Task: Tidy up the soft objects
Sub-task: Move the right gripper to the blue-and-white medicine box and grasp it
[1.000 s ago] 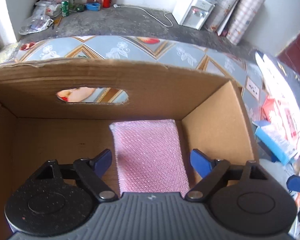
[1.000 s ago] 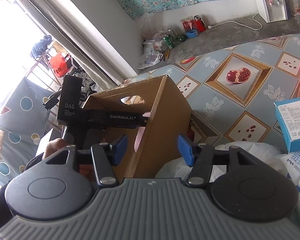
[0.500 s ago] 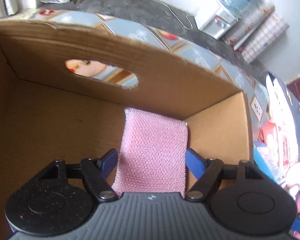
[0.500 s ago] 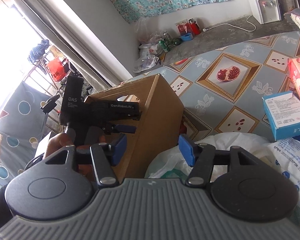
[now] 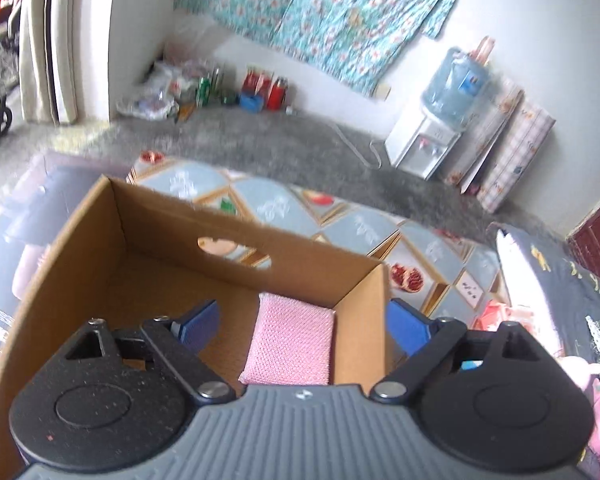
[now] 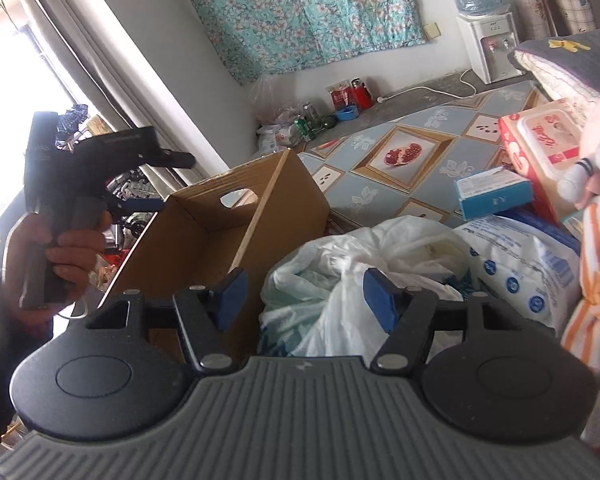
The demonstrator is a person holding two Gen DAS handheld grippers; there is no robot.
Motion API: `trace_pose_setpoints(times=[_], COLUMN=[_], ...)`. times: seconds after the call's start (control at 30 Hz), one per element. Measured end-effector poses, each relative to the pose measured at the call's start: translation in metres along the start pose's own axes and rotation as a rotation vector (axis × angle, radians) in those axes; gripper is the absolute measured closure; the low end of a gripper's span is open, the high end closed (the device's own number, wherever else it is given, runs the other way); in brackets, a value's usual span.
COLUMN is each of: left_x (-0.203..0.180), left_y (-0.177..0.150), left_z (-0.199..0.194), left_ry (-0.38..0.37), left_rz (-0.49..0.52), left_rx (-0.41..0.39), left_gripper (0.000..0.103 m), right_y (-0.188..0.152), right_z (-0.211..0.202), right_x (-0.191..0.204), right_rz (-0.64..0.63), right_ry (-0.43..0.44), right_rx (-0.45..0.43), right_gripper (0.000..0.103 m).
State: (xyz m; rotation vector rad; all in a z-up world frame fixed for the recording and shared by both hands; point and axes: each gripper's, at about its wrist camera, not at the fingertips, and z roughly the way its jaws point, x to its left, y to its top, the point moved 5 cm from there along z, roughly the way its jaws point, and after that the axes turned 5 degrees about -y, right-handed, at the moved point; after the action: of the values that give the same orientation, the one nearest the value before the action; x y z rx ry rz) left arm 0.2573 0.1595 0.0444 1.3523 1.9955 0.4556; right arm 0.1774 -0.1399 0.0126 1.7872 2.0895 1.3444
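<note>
1. Pink knitted cloth [image 5: 290,346], folded to a rectangle, lies flat on the floor of the open brown cardboard box [image 5: 80,240], tucked into the box's right-hand far corner against the right wall.
2. Left gripper [image 5: 300,326]: blue pads spread wide, nothing between them. It sits above the box rim, apart from the cloth. Half a second back it was deep inside the box with the cloth between the pads; one second back likewise. So the cloth has been let go and the gripper has lifted out.
3. Left wrist view is slightly blurred, which fits a gripper on the move.
4. Right gripper [image 6: 302,294]: jaws wide, empty, hovering over a crumpled white plastic bag [image 6: 340,256] that sits just beside the box's right wall on the pomegranate-patterned mat [image 6: 400,168].
5. Right wrist view confirms the left gripper [image 6: 156,182] held up clear of the box's left edge.
6. Nearby on the mat: a small blue and white carton [image 6: 494,198], a red and white wipes pack [image 6: 540,148], a white package with blue dots [image 6: 520,264], an orange-and-white striped soft item [image 6: 592,312] at the right edge.
7. Judgement: one soft item is stowed. Next step is probably another pick-up by the right gripper; which item, I cannot tell.
</note>
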Motion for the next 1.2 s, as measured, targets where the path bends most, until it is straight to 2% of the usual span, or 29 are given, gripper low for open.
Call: trace_pose_setpoints(times=[0.17, 0.4, 0.53, 0.6, 0.73, 0.83, 0.9, 1.0, 1.07, 1.2], left_x=[-0.040, -0.109, -0.148, -0.170, -0.201, -0.210, -0.210, -0.205, -0.200, -0.195], left_y=[-0.013, -0.048, -0.057, -0.061, -0.065, -0.060, -0.056, -0.052, -0.052, -0.058], left_z=[-0.036, -0.041, -0.019, -0.003, 0.037, 0.068, 0.086, 0.107, 0.118, 0.140], left_ry=[-0.036, -0.120, -0.151, -0.154, -0.098, -0.084, -0.087, -0.092, -0.100, -0.119], left_rz=[0.090, 0.223, 0.237, 0.288, 0.363, 0.342, 0.291, 0.207, 0.156, 0.111], left_rx=[-0.068, -0.025, 0.053, 0.095, 0.182, 0.251, 0.297, 0.357, 0.383, 0.444], left_gripper=[0.003, 0.003, 0.004, 0.004, 0.007, 0.013, 0.022, 0.034, 0.038, 0.046], right_y=[-0.020, -0.014, 0.015, 0.033, 0.065, 0.088, 0.105, 0.127, 0.140, 0.160], right_z=[-0.022, -0.058, -0.073, -0.074, -0.056, -0.031, -0.013, 0.007, 0.016, 0.047], right_x=[-0.027, -0.055, -0.064, -0.065, -0.071, -0.079, -0.090, -0.117, -0.134, -0.158], right_rz=[0.025, 0.026, -0.008, -0.049, -0.102, -0.091, -0.065, 0.042, 0.120, 0.260], right_ry=[-0.051, -0.104, -0.141, -0.164, -0.194, -0.198, -0.209, -0.212, -0.197, -0.151], right_rx=[0.003, -0.033, -0.068, -0.080, -0.042, 0.018, 0.055, 0.107, 0.131, 0.232], right_gripper=[0.038, 0.038, 0.038, 0.038, 0.040, 0.045, 0.047, 0.054, 0.057, 0.055])
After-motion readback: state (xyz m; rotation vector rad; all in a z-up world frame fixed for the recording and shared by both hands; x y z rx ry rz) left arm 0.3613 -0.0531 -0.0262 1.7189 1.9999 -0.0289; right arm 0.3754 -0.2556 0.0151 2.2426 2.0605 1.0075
